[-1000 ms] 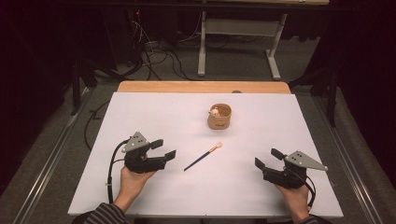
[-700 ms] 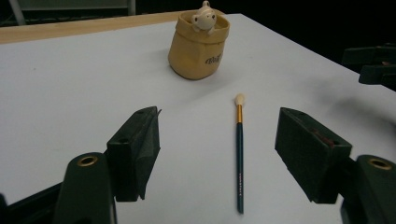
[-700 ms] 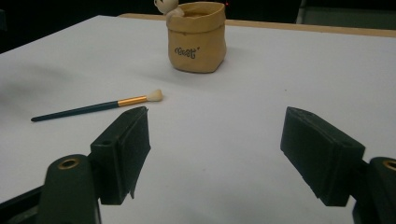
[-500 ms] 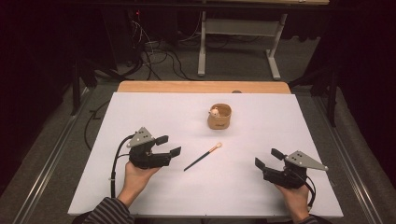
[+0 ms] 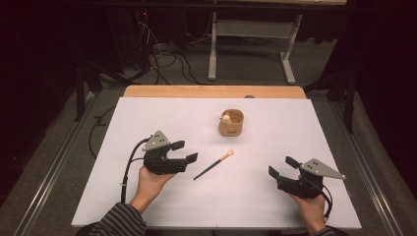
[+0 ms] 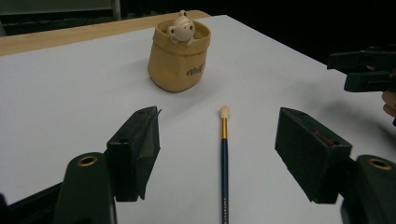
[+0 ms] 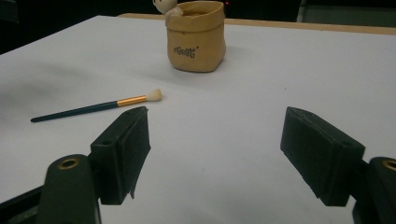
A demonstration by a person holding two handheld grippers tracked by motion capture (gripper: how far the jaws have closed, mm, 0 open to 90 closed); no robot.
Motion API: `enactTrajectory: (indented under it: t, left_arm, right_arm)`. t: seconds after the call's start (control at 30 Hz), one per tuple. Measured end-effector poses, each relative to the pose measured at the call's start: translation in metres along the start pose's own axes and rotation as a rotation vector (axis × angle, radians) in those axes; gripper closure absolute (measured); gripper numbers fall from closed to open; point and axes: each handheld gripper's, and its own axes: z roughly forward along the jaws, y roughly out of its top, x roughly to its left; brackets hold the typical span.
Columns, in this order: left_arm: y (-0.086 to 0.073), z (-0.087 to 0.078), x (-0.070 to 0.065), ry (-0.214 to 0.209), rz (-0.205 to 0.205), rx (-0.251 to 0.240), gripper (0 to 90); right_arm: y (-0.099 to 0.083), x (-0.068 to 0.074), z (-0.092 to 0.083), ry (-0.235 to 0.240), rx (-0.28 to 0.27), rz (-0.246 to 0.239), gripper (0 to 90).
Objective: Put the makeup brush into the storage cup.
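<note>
Closing in: the left gripper has slid right and a little farther up the table than it sat a second ago, so it now sits just left of the brush's near end.
Left jaws: spread wide, nothing between them; in the left gripper view they straddle the brush handle with table showing on both sides.
Left hand: wrapped under the gripper body, striped sleeve coming in from the near edge.
Makeup brush: lying flat on the white table, dark handle pointing near-left, gold ferrule and pale tip pointing far-right toward the pot.
Brush in the left gripper view: runs straight up the middle of the gap, so the approach looks lined up.
Pot: tan paper-bag-style holder with a small bear figure on its rim, upright, just beyond the brush tip and apart from it.
Right gripper: parked near the right, well apart from the brush, in the same spot as a second ago; jaws held wide apart and empty.
Meaning: my guess is that the left side is taking the pickup, and the grip has not been made yet; it needs to drop and pinch the handle.
</note>
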Motion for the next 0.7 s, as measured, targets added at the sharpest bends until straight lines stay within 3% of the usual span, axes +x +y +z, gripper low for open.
enactTrajectory:
  t: [0.7]
  left_arm:
    - [0.017,0.026,-0.007,-0.035,0.019,0.011,31.4]
  right_arm:
    - [0.000,0.000,0.000,0.008,0.000,0.004,25.8]
